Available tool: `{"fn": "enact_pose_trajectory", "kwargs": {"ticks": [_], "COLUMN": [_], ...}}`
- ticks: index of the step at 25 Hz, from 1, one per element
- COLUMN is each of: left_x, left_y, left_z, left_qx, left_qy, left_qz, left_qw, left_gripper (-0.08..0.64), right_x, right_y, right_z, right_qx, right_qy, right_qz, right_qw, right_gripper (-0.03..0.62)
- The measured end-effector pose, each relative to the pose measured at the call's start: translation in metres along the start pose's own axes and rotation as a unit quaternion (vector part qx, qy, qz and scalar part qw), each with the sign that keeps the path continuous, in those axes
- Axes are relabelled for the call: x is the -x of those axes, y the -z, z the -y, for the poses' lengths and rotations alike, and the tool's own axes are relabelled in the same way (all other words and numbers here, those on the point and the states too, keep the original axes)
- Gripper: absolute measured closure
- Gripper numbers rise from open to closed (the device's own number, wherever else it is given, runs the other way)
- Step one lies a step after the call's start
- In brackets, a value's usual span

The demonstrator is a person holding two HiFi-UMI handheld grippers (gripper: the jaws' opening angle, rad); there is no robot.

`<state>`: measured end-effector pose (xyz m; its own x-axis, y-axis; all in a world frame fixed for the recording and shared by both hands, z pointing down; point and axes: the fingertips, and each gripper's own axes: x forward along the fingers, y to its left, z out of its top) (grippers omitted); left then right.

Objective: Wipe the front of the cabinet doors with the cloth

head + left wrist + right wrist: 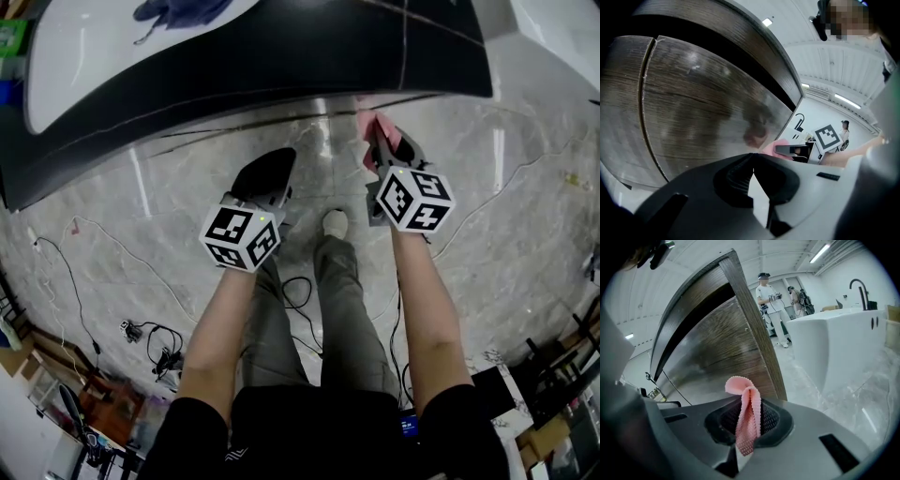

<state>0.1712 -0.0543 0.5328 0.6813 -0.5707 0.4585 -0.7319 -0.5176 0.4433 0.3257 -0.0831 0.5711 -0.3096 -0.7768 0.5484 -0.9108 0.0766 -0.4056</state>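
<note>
The dark wood-grain cabinet doors [708, 98] fill the left gripper view and stand close ahead in the right gripper view [726, 352]. A pink cloth [747, 416] is pinched between the jaws of my right gripper [749, 420], folded and sticking up. In the head view the cloth [386, 133] sits just short of the cabinet's lower edge [281, 84]. My left gripper [752, 176] is shut with nothing in it, its jaws pressed together, and points at the doors [262, 173]. The pink cloth [771, 149] also shows at the right in the left gripper view.
Grey marble floor [525, 187] runs below the cabinet, with loose cables [84, 309] at the left. A white counter with a black tap [853, 324] stands right of the cabinet. People [771, 305] stand in the background. My shoe [335, 223] is between the grippers.
</note>
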Motion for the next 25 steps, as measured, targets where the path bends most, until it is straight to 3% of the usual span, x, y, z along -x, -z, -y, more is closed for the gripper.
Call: {"fn": "enact_pose_trajectory", "kwargs": {"ticks": [14, 25], "left_x": [0.065, 0.135], "left_y": [-0.01, -0.04], "left_z": [-0.032, -0.049], "left_qx": [0.015, 0.013], "left_qy": [-0.017, -0.029], "left_qz": [0.024, 0.042], "left_qw": [0.9995, 0.9986], "left_gripper": [0.552, 0.552], "right_x": [0.009, 0.023], "right_y": [0.001, -0.01], "right_z": [-0.078, -0.169], "right_qx": [0.011, 0.02], "right_qy": [-0.018, -0.049], "right_qz": [0.005, 0.008], "right_qw": [1.0, 0.999], "right_gripper": [0.549, 0.549]}}
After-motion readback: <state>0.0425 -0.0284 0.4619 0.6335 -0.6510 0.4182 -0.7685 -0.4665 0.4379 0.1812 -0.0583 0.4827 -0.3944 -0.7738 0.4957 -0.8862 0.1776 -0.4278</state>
